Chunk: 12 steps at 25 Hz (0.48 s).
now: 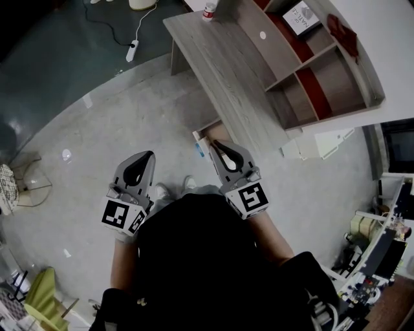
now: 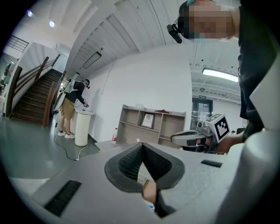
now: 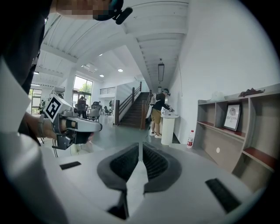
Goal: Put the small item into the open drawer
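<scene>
Head view has the person standing at the desk (image 1: 220, 64), which runs diagonally across the upper middle of the frame. The drawer (image 1: 208, 131) is pulled out from under the desk's lower edge, just left of the frame's centre.

The left gripper (image 1: 145, 157) is held at lower left, well apart from the drawer. Its own view shows the two ribbed pads (image 2: 131, 161) pressed together at their tips with nothing between them. The right gripper (image 1: 215, 145) sits at centre with its nose over the drawer's near end. Its view also shows the jaws clenched tip to tip and empty, with only floor visible through the slot below.

A small blue-and-white thing (image 1: 199, 150) lies at the drawer's left edge, just beside the right gripper's tip. It is probably the small item, but it is too small and too close to the rim to tell whether it rests inside the drawer or on the floor next to it.

Neither gripper carries anything. If the item is inside, the placing looks finished and nothing remains of the task. If it lies outside, the pick-up and the drop are both not yet done. A bottle (image 1: 208, 11) stands at the desk's far end, top of frame, and plays no part.
</scene>
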Tool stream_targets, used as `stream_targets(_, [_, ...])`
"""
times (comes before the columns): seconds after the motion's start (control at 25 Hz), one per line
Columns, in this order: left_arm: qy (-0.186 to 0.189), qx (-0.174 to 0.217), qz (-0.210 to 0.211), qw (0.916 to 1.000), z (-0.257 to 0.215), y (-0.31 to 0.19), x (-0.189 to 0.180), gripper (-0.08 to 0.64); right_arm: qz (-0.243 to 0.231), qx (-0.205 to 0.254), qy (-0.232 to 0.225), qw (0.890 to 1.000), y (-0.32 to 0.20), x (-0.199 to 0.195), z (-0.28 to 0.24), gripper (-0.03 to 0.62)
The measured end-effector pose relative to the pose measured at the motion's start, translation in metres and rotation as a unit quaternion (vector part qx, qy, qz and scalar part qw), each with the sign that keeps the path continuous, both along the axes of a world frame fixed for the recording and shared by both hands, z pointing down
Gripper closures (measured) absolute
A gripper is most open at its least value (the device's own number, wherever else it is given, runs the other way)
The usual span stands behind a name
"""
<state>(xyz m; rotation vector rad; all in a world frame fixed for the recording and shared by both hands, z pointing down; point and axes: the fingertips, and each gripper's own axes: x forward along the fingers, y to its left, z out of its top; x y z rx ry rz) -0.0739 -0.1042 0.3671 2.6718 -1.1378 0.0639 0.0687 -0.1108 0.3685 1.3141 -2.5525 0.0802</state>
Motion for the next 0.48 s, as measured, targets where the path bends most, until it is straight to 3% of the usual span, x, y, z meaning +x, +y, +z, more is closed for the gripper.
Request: stream_targets(0.48, [-0.013,0.01,0.009,0.9998,-0.004,0.0022,0.0034,0.558,0.01,-0.003,-0.001,1.0,0.0004,0.0031,0.0051,0.568])
